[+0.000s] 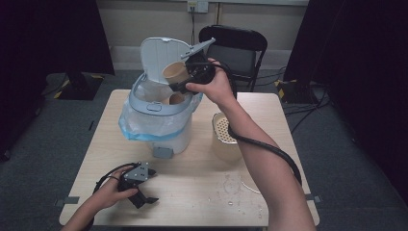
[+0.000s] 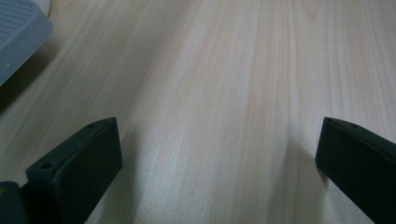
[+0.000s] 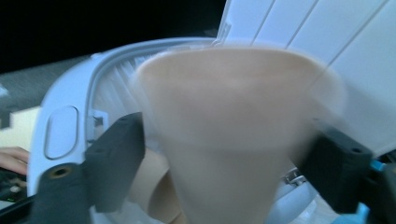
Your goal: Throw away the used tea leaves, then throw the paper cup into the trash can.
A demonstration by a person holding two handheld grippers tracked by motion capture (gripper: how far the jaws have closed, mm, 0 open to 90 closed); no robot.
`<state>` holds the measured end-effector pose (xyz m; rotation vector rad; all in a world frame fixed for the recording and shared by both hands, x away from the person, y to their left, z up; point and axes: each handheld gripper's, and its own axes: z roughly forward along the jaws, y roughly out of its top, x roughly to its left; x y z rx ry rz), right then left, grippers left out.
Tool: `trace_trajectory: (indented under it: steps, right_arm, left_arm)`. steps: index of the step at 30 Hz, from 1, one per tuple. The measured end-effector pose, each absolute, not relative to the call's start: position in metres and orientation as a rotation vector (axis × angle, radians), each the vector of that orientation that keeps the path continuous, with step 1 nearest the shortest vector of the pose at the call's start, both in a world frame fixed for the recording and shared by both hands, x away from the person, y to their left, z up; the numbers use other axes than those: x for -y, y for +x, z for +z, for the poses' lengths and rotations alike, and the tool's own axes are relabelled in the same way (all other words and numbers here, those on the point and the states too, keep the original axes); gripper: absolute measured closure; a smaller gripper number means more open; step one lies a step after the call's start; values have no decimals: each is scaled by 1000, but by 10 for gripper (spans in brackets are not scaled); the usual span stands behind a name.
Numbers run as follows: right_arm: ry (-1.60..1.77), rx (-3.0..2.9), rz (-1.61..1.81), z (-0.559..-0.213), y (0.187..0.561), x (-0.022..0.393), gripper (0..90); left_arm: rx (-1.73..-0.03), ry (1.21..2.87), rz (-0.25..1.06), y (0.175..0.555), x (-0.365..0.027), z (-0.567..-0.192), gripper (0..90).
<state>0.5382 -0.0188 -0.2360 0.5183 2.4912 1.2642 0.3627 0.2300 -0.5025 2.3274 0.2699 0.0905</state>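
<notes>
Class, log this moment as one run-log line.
right tongs: paper cup between jaws, over bin | left tongs: open, on table

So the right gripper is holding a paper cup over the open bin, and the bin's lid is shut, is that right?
Not quite: the lid is up, not shut. The high view shows it standing open behind the bin, while the right gripper has the paper cup between its jaws above the opening.

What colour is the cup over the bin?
Light brown, like kraft paper; the cup shows best in the high view.

Dim room, dark edges, motion-blurred close-up.
</notes>
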Motion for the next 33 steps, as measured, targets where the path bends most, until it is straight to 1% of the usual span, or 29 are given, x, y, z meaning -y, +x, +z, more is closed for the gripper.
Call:
trace_trajectory:
  steps: [4, 11, 18, 26, 33]
  right_arm:
    - [494, -2495, 1247, -235, 536, 20, 154]
    - [539, -2471, 1259, -232, 538, 42, 165]
    - [611, -2432, 1262, -233, 548, 62, 170]
    - [661, -2412, 1234, -240, 566, 67, 181]
    - [685, -2405, 1282, -240, 579, 65, 196]
  left_arm:
    - [-270, 2328, 90, 363, -230, -502, 0]
    - [-271, 2329, 90, 363, -230, -502, 0]
    - [-269, 2328, 91, 363, -230, -502, 0]
    - [-266, 2329, 85, 363, -230, -502, 0]
    - [-254, 2334, 80, 364, -230, -502, 0]
